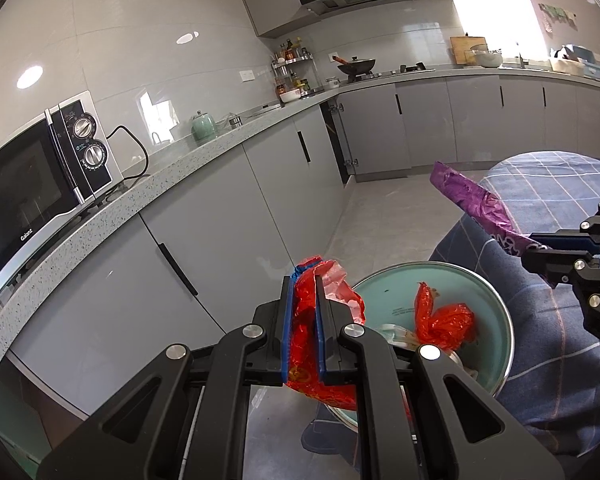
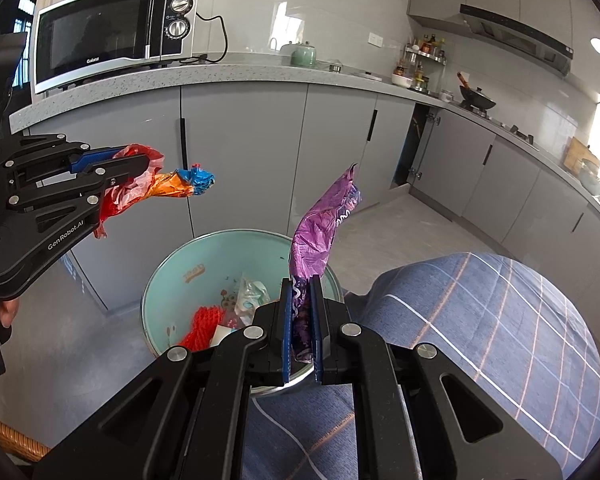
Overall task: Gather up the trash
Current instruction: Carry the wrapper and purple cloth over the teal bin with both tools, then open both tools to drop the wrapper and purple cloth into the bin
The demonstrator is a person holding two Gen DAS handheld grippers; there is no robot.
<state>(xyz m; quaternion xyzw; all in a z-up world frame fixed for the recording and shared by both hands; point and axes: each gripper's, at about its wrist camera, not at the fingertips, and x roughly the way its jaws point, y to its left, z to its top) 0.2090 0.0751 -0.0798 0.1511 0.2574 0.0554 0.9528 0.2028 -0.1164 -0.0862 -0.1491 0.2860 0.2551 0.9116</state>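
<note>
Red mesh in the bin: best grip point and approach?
Take the red mesh by its bunched upper end, coming straight down through the open top of the bin. It lies low against the wall among other scraps, so the sides are blocked. Both hand-held grippers already hold wrappers.

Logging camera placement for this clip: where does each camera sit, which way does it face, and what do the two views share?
Left wrist: sits on the left gripper, looking down its fingers at the red wrapper it clamps, above the teal bin; the right gripper shows at right.
Right wrist: sits on the right gripper, clamping the purple wrapper over the bin; the left gripper and a hand show at left.
Shared: bin, both wrappers, microwave, counter.
</note>
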